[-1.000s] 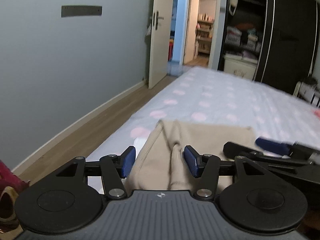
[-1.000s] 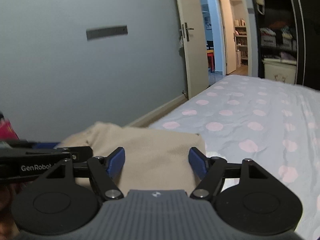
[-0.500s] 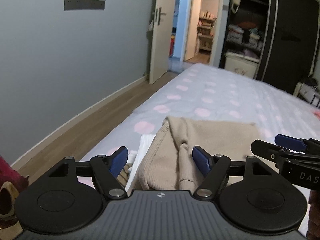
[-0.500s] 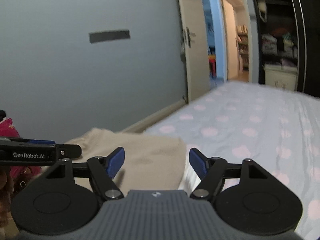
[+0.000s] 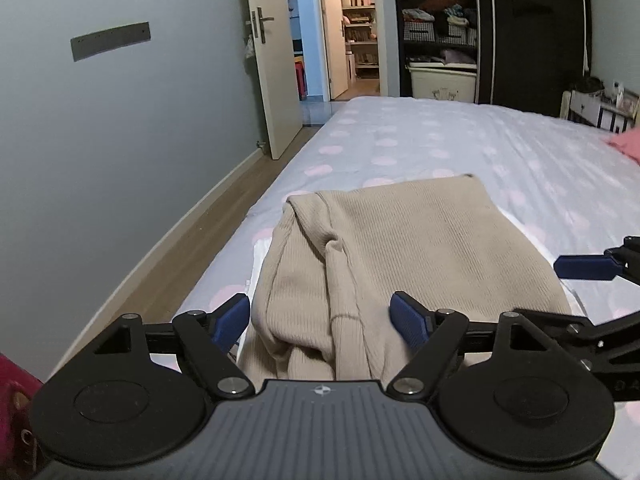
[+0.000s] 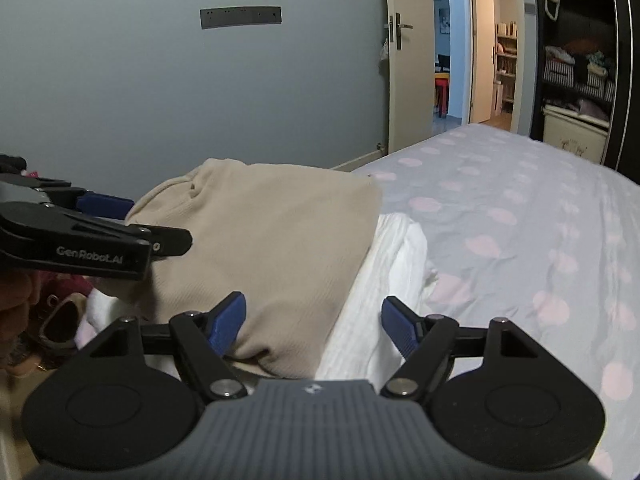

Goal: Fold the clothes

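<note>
A beige ribbed knit garment (image 5: 400, 240) (image 6: 264, 248) lies folded at the near corner of the bed, on top of a white cloth (image 6: 384, 280) (image 5: 260, 252). My left gripper (image 5: 322, 318) is open, its blue pads either side of the garment's bunched near-left edge. My right gripper (image 6: 312, 322) is open too, straddling the near right edge where beige meets white. Neither holds the fabric. The left gripper's body (image 6: 80, 236) shows at the left of the right wrist view, and a right fingertip (image 5: 584, 266) shows in the left wrist view.
The bed (image 5: 460, 148) has a pale grey sheet with pink dots and stretches away ahead. A wood floor strip (image 5: 224, 224) and grey wall run along its left side. An open door (image 5: 272, 60) and dark wardrobe (image 5: 532, 32) stand beyond. Something pink (image 5: 624, 142) lies far right.
Both grippers have pulled back and risen slightly, and their jaws have widened. The beige garment now lies flatter on the white cloth, free of both grippers.
</note>
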### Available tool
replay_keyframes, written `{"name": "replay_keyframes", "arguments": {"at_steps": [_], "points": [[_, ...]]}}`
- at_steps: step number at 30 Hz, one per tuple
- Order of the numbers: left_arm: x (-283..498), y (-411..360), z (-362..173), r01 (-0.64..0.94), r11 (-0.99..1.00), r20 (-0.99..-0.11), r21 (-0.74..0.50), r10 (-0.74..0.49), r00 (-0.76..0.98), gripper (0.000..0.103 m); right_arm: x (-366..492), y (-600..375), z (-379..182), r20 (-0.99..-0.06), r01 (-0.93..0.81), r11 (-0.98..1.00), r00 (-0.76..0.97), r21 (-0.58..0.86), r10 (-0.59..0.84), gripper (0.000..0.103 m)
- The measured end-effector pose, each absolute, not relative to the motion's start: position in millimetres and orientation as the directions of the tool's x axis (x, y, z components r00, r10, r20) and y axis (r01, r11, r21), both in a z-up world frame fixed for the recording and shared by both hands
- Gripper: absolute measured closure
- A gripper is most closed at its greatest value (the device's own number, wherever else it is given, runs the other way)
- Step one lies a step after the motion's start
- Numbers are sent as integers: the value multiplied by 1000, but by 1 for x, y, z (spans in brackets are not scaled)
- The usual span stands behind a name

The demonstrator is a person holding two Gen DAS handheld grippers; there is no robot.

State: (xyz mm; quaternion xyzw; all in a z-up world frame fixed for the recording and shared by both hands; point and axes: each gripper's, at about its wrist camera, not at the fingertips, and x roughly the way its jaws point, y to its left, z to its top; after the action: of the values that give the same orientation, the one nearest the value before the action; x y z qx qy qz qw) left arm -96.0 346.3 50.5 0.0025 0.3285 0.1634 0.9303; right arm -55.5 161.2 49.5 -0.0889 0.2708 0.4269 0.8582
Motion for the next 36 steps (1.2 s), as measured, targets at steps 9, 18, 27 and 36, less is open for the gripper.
{"name": "replay_keyframes", "arguments": {"at_steps": [9, 18, 27, 36], "points": [[-102, 341, 80, -393, 916, -629, 81, 353, 693, 27, -62, 139, 87, -497, -774, 625, 506, 99, 705, 12], [-117, 328, 88, -466, 883, -681, 60, 378, 627, 27, -65, 138, 99, -542, -750, 650, 498, 122, 677, 3], [-119, 309, 91, -580, 799, -742, 158, 483, 465, 27, -73, 135, 107, -573, -743, 660, 495, 110, 653, 1], [-117, 310, 82, -581, 798, -762, 159, 474, 442, 27, -66, 125, 113, -566, -729, 672, 502, 130, 654, 1]]}}
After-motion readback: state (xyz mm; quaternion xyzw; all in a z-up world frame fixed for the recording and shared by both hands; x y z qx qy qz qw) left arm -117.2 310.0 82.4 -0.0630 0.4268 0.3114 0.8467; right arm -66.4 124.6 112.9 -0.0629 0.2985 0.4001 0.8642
